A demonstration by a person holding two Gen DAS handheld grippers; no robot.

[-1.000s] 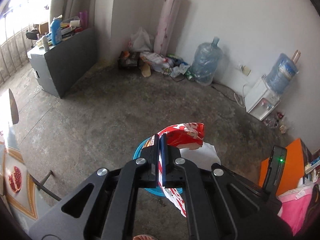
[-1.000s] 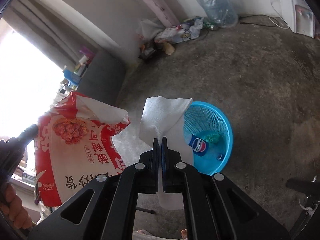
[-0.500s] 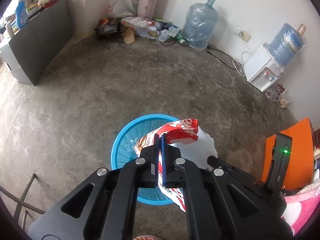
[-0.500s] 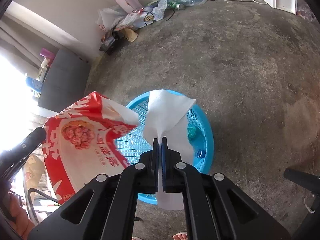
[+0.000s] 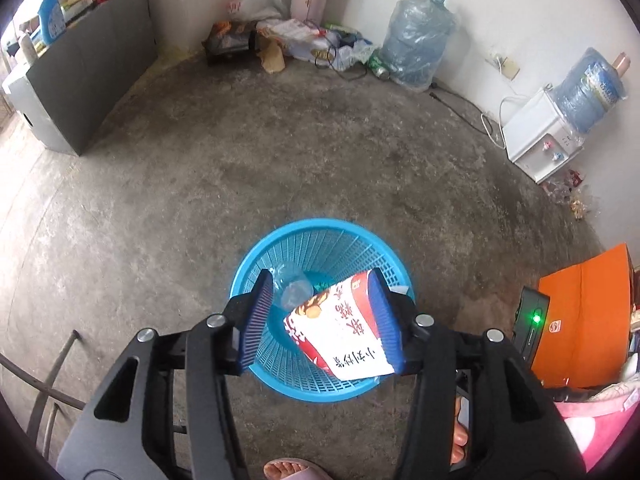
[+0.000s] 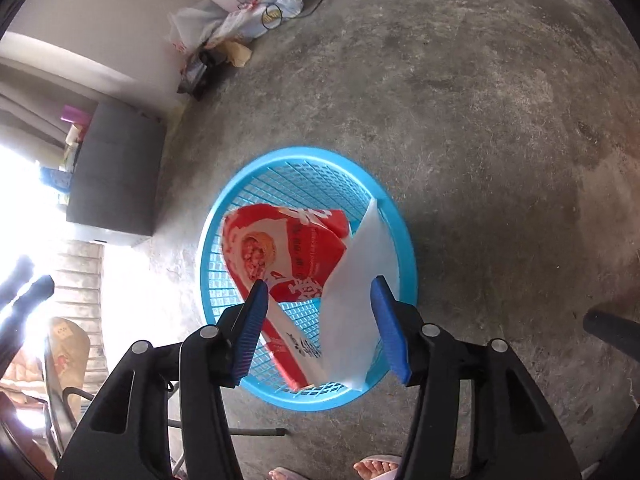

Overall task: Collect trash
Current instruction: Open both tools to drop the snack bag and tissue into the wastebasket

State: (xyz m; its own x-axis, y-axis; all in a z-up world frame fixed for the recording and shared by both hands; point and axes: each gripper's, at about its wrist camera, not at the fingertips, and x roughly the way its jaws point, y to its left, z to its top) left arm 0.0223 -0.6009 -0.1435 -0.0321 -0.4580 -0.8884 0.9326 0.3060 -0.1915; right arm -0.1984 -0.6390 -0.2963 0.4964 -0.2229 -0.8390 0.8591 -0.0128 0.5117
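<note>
Can't see much of the blue basket's (image 6: 224,216) bottom from the right wrist view, red snack bag (image 6: 280,252) and white tissue (image 6: 352,280) covering most of it; tissue's lower edge lost behind the near rim; can't tell whether either has settled or is touching the blue fingers (image 6: 252,328); from the left wrist view only a sliver of tissue poking out behind the right finger (image 5: 384,320), clear plastic bottle (image 5: 294,286) partly hidden by the bag (image 5: 340,336); toes in a sandal (image 5: 290,471) cut off at the bottom edge; window side of the right view blown out white; clutter by the far wall (image 5: 304,40) too small to sort out
</note>
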